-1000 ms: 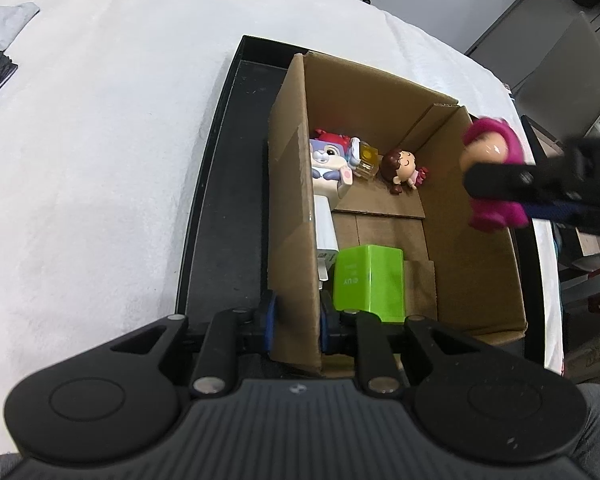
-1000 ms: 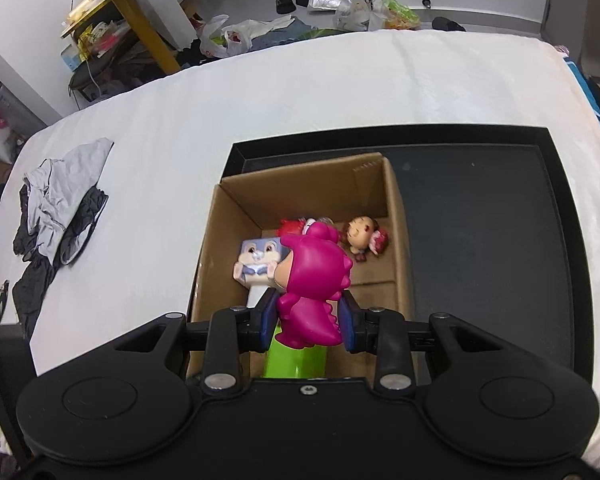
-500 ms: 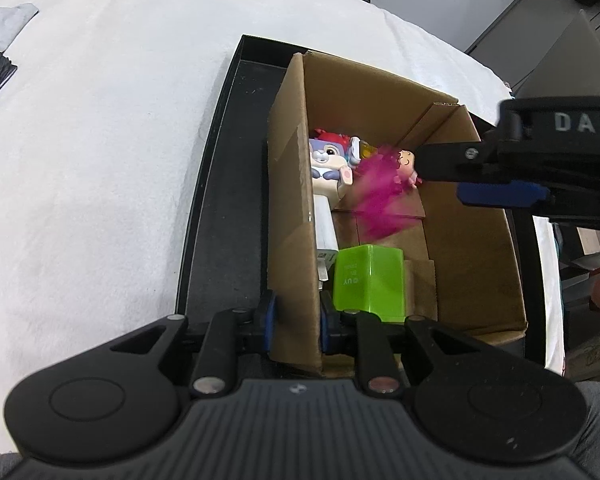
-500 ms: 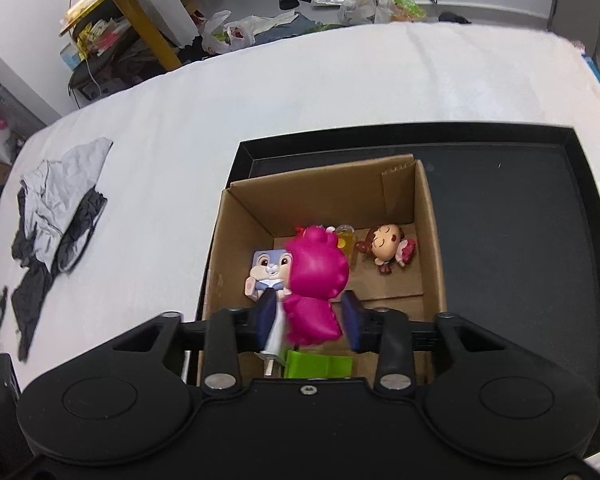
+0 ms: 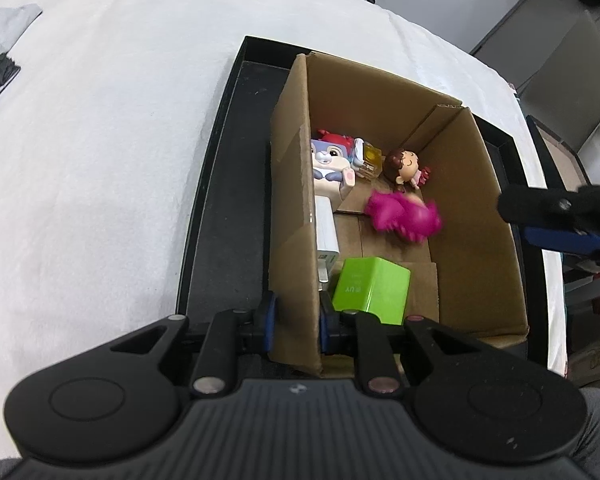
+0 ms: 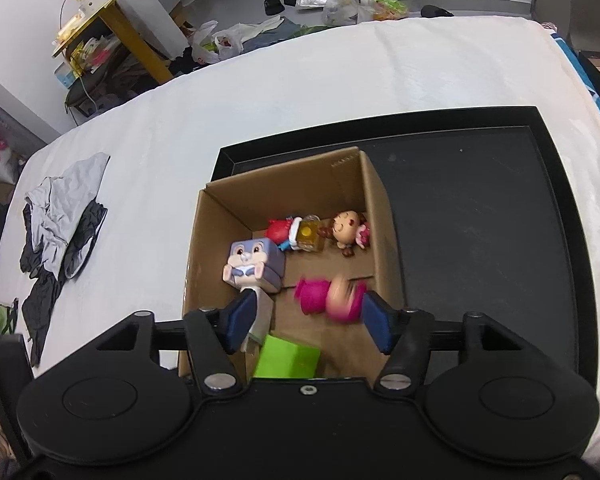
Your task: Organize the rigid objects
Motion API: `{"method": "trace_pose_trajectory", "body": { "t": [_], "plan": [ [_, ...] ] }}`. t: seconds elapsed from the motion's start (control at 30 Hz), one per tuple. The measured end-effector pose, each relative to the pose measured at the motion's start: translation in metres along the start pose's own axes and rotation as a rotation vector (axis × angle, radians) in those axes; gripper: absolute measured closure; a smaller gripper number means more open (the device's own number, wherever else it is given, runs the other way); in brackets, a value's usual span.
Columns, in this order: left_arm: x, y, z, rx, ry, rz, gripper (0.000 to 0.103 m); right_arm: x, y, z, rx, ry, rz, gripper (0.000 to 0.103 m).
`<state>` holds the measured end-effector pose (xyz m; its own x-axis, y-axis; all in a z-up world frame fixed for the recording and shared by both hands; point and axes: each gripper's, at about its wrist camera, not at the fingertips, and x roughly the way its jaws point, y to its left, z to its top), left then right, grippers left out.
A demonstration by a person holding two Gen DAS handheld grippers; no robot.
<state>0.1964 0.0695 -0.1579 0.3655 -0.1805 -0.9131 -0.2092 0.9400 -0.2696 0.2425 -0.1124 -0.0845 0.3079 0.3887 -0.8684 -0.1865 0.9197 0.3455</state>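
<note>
Cluttered home: bags [image 6: 220, 40], clothes [image 6: 56, 208] strewn about.

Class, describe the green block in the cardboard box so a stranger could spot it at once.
Find the open cardboard box standing on the black tray. Look in its corner nearest the left tool, beside the white charger. The green block is the only plain, bright-green cube; its neighbours are figurines.

Bright even light, fisheye-warped edges, blurred pink toy [image 5: 404, 216]

We saw the pink figurine [image 5: 403, 216] lying blurred on the floor of the cardboard box [image 5: 290, 216], near the green cube [image 5: 370, 294].
</note>
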Motion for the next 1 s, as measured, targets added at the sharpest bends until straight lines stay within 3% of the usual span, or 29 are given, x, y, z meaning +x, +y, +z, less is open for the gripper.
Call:
{"method": "trace_pose_trajectory", "body": {
  "t": [0.63, 1.0],
  "plan": [
    [-0.002, -0.012, 0.014, 0.022, -0.018, 0.07, 0.086, -0.028, -0.045, -0.013, 0.074, -0.039, 0.021, 0.04],
    [-0.006, -0.019, 0.015, 0.022, 0.015, 0.102, 0.087, -0.031, -0.062, -0.018, 0.111, -0.04, 0.048, 0.04]
  ]
}}
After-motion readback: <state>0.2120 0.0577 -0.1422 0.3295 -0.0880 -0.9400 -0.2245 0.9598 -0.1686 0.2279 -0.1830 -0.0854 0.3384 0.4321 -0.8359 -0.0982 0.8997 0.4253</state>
